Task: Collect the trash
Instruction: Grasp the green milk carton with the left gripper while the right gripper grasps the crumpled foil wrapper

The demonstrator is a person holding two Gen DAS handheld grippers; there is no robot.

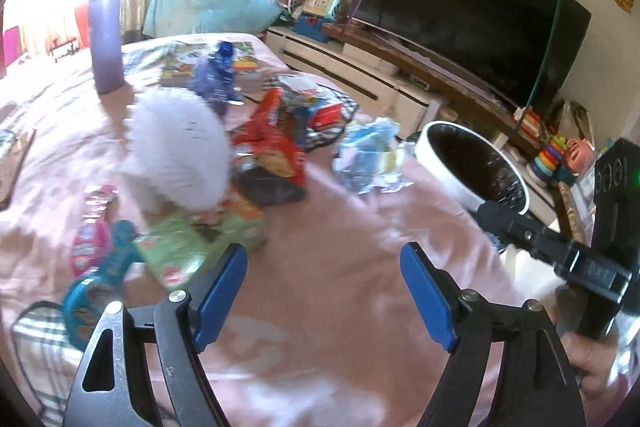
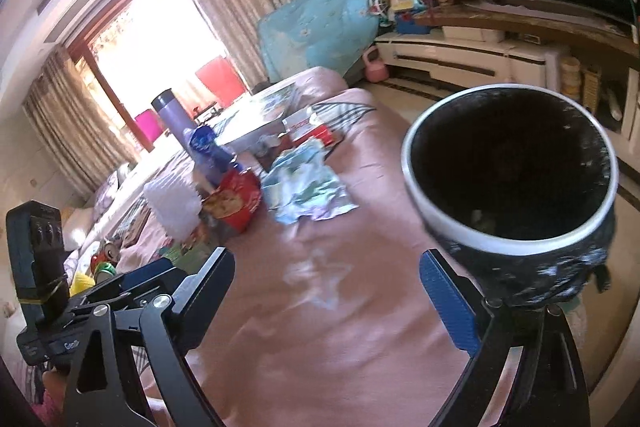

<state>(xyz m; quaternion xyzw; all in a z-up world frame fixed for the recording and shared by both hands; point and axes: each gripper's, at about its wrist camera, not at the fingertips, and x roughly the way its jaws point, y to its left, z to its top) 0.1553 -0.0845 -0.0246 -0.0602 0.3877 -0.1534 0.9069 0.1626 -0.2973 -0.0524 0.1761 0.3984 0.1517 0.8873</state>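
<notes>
On the pink bed, from big to small:
Bed (image 1: 340,219): wide and pink; the trash lies across its middle, well past both grippers
TV (image 1: 472,7): big and black, against the wall beyond the bed
Trash bin (image 2: 508,239): round, white rim, black bag inside; it stands just beside the bed's edge, close to the right gripper's right finger
Purple bottle (image 1: 106,43): tall and upright, far back on the bed
White fluffy thing (image 1: 176,151): blurry; I cannot tell what it is
Red snack bag (image 1: 272,143): crumpled, in the middle of the pile
Blue and white wrapper (image 1: 368,155): crushed flat – it lies alone between the red bag and the bin
Green packet (image 1: 180,247): just ahead of the left gripper's left finger
Left gripper (image 1: 324,291): fingers spread apart; nothing between them – only bare sheet
Right gripper (image 2: 336,291): fingers spread wide; nothing held
</notes>
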